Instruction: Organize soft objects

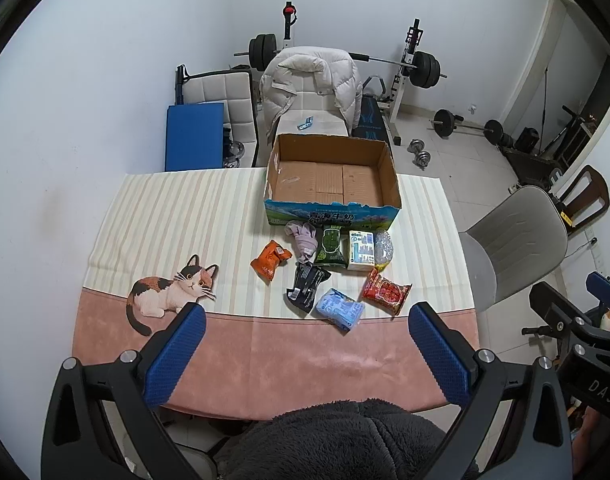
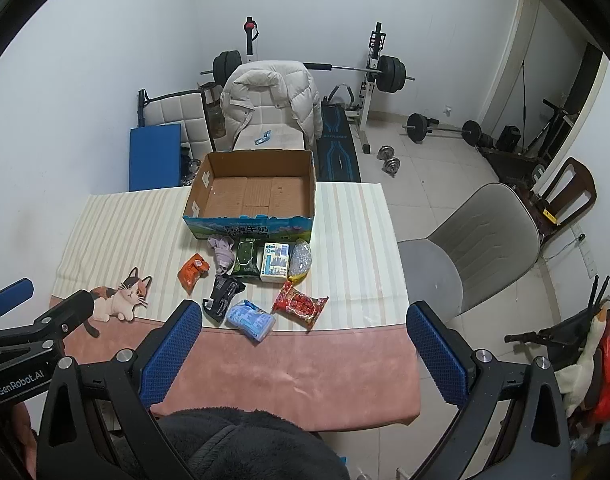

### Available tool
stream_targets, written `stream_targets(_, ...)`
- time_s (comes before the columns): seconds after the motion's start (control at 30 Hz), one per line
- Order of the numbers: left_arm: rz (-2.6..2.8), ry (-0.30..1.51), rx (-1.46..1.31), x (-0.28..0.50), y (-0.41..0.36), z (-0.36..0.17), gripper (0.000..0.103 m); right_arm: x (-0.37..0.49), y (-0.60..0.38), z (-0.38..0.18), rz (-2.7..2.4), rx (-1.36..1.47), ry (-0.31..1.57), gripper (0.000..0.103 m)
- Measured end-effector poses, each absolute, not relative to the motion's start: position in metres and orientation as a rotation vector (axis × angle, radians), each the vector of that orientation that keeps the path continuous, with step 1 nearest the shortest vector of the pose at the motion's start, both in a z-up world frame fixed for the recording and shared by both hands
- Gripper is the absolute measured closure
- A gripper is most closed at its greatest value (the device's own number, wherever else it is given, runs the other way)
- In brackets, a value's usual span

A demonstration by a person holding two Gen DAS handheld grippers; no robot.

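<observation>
An open cardboard box (image 1: 331, 178) (image 2: 253, 190) stands at the table's far side, empty inside. In front of it lie soft packs: an orange pouch (image 1: 269, 260) (image 2: 192, 269), a purple-grey cloth (image 1: 303, 240) (image 2: 221, 251), a green pack (image 1: 331, 247) (image 2: 245, 257), a white carton (image 1: 361, 250) (image 2: 275, 266), a clear bag (image 1: 384, 248) (image 2: 301, 258), a black pouch (image 1: 306, 286) (image 2: 221, 294), a light blue pack (image 1: 340, 309) (image 2: 251, 319) and a red snack bag (image 1: 386, 292) (image 2: 300, 304). My left gripper (image 1: 307, 312) is open and empty, above the near table edge. My right gripper (image 2: 304, 310) is open and empty too.
The table (image 1: 265, 360) has a striped and pink cloth with a cat print (image 1: 173, 294). A grey chair (image 2: 477, 248) stands at the right. A chair with a white jacket (image 1: 313, 88) is behind the box. Weights (image 2: 441, 126) lie on the floor.
</observation>
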State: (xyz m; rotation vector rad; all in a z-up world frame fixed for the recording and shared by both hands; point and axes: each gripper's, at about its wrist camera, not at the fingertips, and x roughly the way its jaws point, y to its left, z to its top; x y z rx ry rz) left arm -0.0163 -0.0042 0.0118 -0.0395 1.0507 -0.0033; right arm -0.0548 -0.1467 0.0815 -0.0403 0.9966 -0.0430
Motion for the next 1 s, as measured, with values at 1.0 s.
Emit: stream_targets(1.0, 0.004, 1.638, -0.571, 0.112, 0.002, -0.295, 0.025, 0.117, -0.166, -0.227, 0.347, -0.263, 1.475, 0.004)
